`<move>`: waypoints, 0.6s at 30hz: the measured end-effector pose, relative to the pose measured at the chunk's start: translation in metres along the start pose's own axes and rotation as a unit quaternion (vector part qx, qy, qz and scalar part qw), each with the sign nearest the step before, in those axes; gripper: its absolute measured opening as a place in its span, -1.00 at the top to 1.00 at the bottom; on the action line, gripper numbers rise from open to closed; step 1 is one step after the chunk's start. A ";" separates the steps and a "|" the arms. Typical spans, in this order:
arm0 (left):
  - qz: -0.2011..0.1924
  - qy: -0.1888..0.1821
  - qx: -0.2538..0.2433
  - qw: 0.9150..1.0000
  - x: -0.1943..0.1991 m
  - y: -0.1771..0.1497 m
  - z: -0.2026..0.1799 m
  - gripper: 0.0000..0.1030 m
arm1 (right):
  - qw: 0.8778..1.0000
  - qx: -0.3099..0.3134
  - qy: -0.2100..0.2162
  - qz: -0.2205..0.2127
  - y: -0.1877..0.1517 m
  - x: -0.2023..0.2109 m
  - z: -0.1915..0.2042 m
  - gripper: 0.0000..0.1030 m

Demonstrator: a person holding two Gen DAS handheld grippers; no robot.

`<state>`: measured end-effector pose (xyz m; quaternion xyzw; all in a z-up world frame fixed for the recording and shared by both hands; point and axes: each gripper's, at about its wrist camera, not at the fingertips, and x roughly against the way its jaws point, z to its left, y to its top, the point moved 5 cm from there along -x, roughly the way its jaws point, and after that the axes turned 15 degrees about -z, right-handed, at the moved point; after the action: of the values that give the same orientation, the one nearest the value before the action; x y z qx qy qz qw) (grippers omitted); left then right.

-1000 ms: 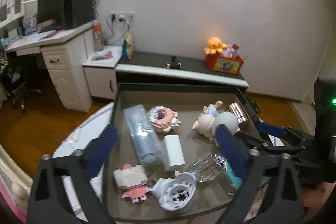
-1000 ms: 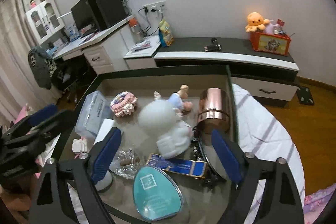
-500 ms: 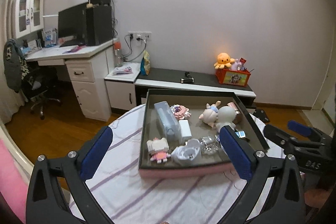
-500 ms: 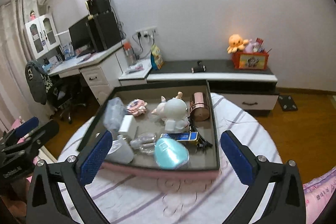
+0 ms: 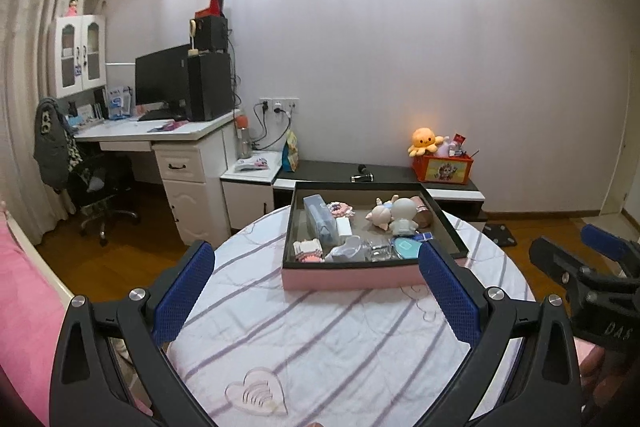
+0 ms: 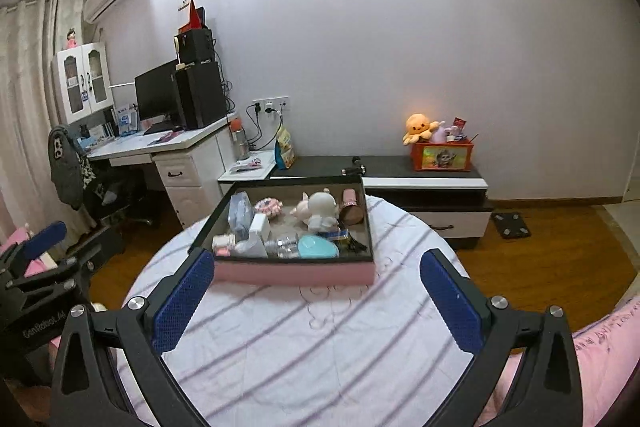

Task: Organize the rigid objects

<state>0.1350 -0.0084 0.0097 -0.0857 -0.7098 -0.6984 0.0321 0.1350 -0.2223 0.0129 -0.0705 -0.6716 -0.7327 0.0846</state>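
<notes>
You're holding left gripper point(image 5: 316, 291) and right gripper point(image 6: 316, 297) wide open and empty, near the pink tray point(image 6: 294, 273) of clutter on the surface point(image 6: 320, 343); approach low, picking one rigid item.

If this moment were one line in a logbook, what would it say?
left gripper: open, empty | right gripper: open, empty | tray: on round table, full of small objects | both grippers short of tray

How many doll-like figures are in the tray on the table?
2 clearly: a white figurine standing mid-tray and a pink baby doll lying beside it on its left. The small pink-and-white block toy at the near-left corner could be a third; others may be hidden.
</notes>
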 end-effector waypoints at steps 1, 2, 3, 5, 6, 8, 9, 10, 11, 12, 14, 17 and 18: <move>-0.002 0.000 0.001 1.000 0.007 -0.001 0.000 -1.00 | 1.000 0.002 0.000 -0.004 -0.002 0.009 0.001 -1.00; -0.005 0.001 0.001 1.000 0.017 -0.003 -0.001 -1.00 | 1.000 0.003 -0.001 -0.007 -0.005 0.018 0.002 -1.00; -0.007 0.002 0.001 1.000 0.023 -0.004 -0.002 -1.00 | 1.000 0.006 -0.003 -0.008 -0.007 0.025 0.003 -1.00; -0.010 0.002 0.000 1.000 0.038 -0.008 -0.004 -1.00 | 1.000 0.012 -0.008 -0.010 -0.013 0.041 0.005 -1.00; -0.010 0.001 0.000 1.000 0.044 -0.010 -0.006 -1.00 | 1.000 0.011 -0.008 -0.012 -0.014 0.047 0.006 -1.00; -0.009 0.004 -0.001 1.000 0.056 -0.013 -0.007 -1.00 | 1.000 0.008 -0.014 -0.015 -0.017 0.059 0.007 -1.00; -0.007 0.004 -0.001 1.000 0.059 -0.014 -0.007 -1.00 | 1.000 0.007 -0.015 -0.017 -0.017 0.063 0.008 -1.00; -0.006 0.004 -0.002 1.000 0.063 -0.015 -0.008 -1.00 | 1.000 0.006 -0.015 -0.020 -0.017 0.068 0.009 -1.00; -0.007 0.006 -0.005 1.000 0.068 -0.015 -0.009 -1.00 | 1.000 0.006 -0.015 -0.024 -0.018 0.072 0.010 -1.00; -0.008 0.008 -0.006 1.000 0.070 -0.016 -0.008 -1.00 | 0.999 0.007 -0.018 -0.027 -0.018 0.075 0.011 -1.00; -0.003 0.008 -0.006 1.000 0.075 -0.018 -0.008 -1.00 | 0.999 0.011 -0.022 -0.032 -0.018 0.078 0.013 -1.00; 0.000 0.008 -0.002 1.000 0.080 -0.022 -0.007 -1.00 | 0.999 0.008 -0.019 -0.035 -0.019 0.082 0.015 -1.00; -0.001 0.009 -0.002 1.000 0.082 -0.023 -0.006 -1.00 | 0.999 0.008 -0.019 -0.036 -0.020 0.084 0.017 -1.00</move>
<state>0.0505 -0.0081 0.0006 -0.0788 -0.7083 -0.7005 0.0377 0.0485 -0.2065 0.0130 -0.0592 -0.6811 -0.7283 0.0459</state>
